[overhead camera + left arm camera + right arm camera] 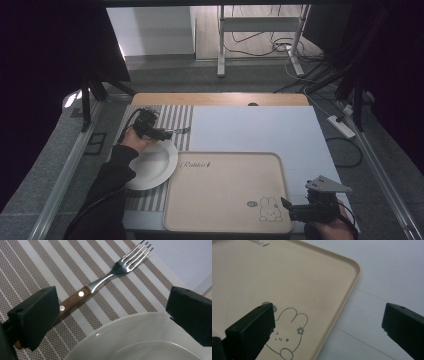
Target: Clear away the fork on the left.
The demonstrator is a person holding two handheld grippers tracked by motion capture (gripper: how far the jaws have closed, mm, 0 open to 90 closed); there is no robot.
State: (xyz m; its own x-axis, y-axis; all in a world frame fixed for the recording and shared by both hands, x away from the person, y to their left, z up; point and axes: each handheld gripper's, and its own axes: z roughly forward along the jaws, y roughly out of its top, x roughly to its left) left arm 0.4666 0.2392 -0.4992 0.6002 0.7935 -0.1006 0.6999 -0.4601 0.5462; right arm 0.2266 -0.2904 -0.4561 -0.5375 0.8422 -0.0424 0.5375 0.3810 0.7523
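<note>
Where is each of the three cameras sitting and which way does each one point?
High view: fixed above the person's side, facing forward and down on the table; both forearms enter from the bottom, left tool by the fork, right tool at the tray.
Left gripper view: rides the left tool, looking along its open jaws at the fork and plate.
Right gripper view: rides the right tool, facing the tray corner.
Shared: fork and plate in the high and left views.

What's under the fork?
The fork lies on the striped placemat, beside the plate. Its handle end is hidden behind the left gripper's jaw.
</note>
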